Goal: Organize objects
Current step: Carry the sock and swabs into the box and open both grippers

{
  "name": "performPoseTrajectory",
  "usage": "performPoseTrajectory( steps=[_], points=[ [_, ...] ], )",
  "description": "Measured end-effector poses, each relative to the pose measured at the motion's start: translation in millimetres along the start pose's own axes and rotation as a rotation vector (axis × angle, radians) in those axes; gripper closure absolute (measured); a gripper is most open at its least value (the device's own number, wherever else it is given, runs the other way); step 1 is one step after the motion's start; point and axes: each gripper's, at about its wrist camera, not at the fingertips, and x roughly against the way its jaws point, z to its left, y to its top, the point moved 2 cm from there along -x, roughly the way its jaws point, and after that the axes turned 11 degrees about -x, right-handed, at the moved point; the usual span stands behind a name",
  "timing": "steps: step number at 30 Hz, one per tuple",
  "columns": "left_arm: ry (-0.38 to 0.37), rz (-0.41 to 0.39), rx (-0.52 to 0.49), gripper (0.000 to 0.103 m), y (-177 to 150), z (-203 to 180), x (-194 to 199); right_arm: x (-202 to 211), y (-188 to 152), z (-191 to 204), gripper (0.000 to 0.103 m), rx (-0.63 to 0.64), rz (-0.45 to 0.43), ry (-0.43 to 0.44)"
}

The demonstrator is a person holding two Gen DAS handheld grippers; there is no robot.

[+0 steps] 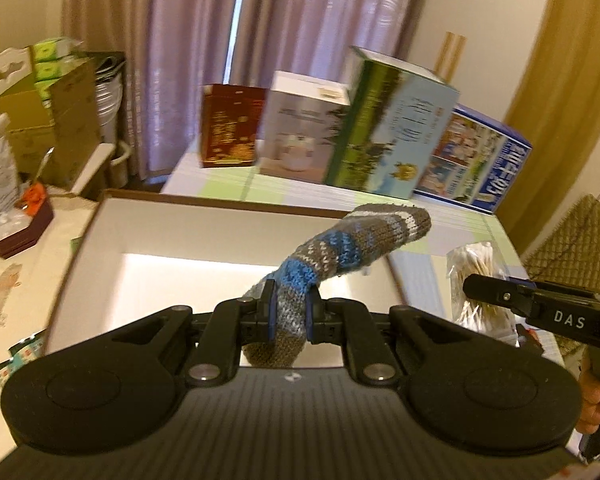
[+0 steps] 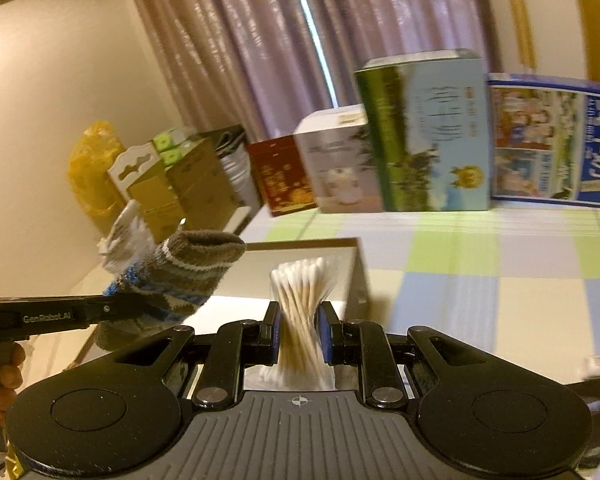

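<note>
**A:** Left wrist view: what is each tool doing?

**B:** The left gripper (image 1: 288, 314) is pinching a striped knit sock (image 1: 332, 248) near its middle. The sock arches up and over the open box (image 1: 228, 216), its toe end reaching past the box's far right rim. The right gripper (image 2: 298, 334) is pressed onto a clear bag of cotton swabs (image 2: 300, 312), squeezing it into a waist; it hangs at the box's right edge.

**A:** What could go wrong from here?

**B:** My guess: the sock is floppy and held at one spot only. If let go here, the long end may drape over the box's rim and not fall inside. The swab bag is slick plastic pinched narrow, so it could slide through the pads, or swabs could bend under the squeeze. Both tools also crowd the same corner of the box, so they could knock together.

**A:** How much room is there?

**B:** Inside the box, plenty: its white floor looks bare where it shows. Beyond the box, the checked cloth (image 2: 480, 280) lies open, then a row of upright cartons (image 2: 428, 132) stands well behind the box. Left of the box sit a dark tray (image 1: 16, 236) and stacked boxes, so that side is tight. The box's walls are the edges to clear; coming in from above seems safest.
</note>
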Motion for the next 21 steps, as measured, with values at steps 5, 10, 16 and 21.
performPoseTrajectory(
  steps=[5,10,16,21],
  points=[
    [0.04,0.023,0.035,0.093,-10.3,28.7,3.1,-24.0,-8.1,21.4,0.087,0.01,0.045,0.025],
    [0.075,0.069,0.084,0.093,-22.6,51.4,-2.9,-51.7,-20.4,32.0,0.087,0.031,0.108,0.001],
    [0.119,0.126,0.153,0.093,-38.1,75.4,-16.3,-73.1,-32.3,31.5,0.087,0.045,0.162,-0.041],
    [0.166,0.185,0.23,0.093,-48.5,94.9,-30.8,-83.6,-37.2,29.7,0.087,0.058,0.185,-0.079]
  ],
)
